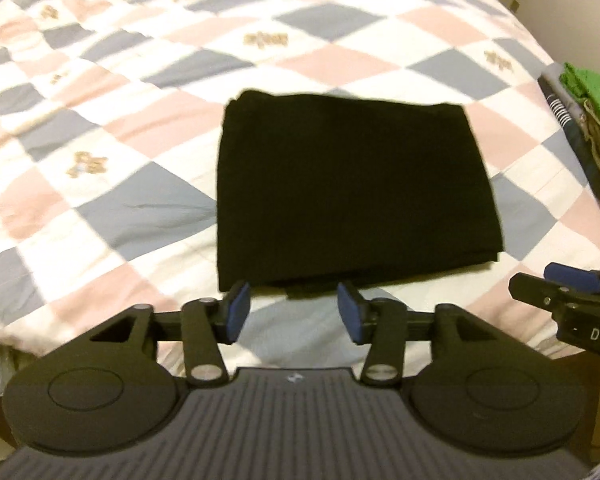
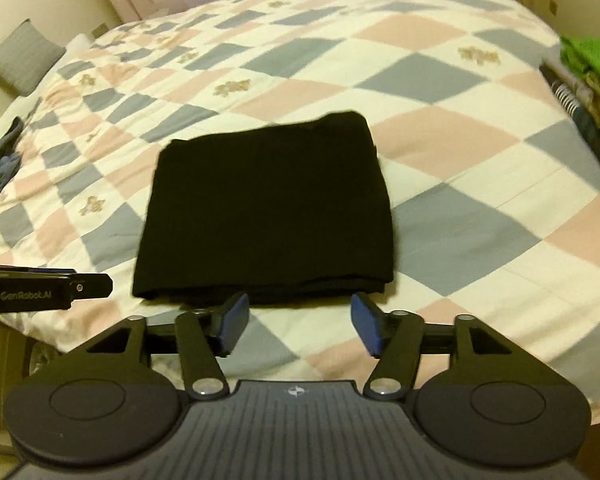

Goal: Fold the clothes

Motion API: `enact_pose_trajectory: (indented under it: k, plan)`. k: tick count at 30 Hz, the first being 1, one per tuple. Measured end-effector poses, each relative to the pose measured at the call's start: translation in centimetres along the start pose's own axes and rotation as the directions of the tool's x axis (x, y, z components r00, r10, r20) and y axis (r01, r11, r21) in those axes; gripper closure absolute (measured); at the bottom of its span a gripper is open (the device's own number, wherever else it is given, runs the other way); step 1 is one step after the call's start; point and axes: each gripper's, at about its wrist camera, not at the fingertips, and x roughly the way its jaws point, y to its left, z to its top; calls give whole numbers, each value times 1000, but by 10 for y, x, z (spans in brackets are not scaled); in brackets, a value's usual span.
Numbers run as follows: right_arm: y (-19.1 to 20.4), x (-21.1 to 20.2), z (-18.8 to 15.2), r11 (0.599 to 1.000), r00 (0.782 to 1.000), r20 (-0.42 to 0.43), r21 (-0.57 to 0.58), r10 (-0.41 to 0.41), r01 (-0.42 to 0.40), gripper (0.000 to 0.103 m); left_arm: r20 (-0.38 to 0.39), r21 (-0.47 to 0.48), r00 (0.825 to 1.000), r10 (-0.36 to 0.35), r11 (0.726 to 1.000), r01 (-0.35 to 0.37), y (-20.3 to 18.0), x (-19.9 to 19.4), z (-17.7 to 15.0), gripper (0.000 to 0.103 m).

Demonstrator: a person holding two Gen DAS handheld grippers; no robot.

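Both black tongs with blue pads, left (image 1: 290, 312) and right (image 2: 300, 322), gape empty. Just ahead of them lies the folded black cloth rectangle (image 2: 266, 208) on the pink, grey and white checked bedspread (image 2: 440, 152); farther right, a stack of folded clothes topped green (image 1: 584, 120).

Folded garment (image 1: 352, 188) flat on bed quilt (image 1: 100, 92), mid-bed; clothes stack (image 1: 588, 128) at right edge; pillow (image 2: 24, 56) far left.

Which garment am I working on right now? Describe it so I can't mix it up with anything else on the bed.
On the checked quilt, look just ahead of both open grippers: the black garment, folded into a flat rectangle, lies alone mid-bed. The only other folded clothes are the stack at the right edge, topped with green.
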Motion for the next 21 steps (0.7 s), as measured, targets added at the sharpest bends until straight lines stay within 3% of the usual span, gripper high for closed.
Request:
enact_pose_trajectory:
  k: [7, 11, 21]
  plan:
    - [15, -60, -7, 1000, 1000, 12, -29, -6, 6, 26, 36, -57, 997, 63, 996, -61, -15, -72, -19, 48]
    - [31, -89, -16, 998, 999, 11, -53, -37, 37, 17, 85, -62, 993, 87, 995, -82, -25, -104, -31, 38]
    - [63, -140, -32, 989, 996, 41, -119, -81, 85, 5, 112, -91, 987, 118, 990, -108, -34, -158, -63, 34]
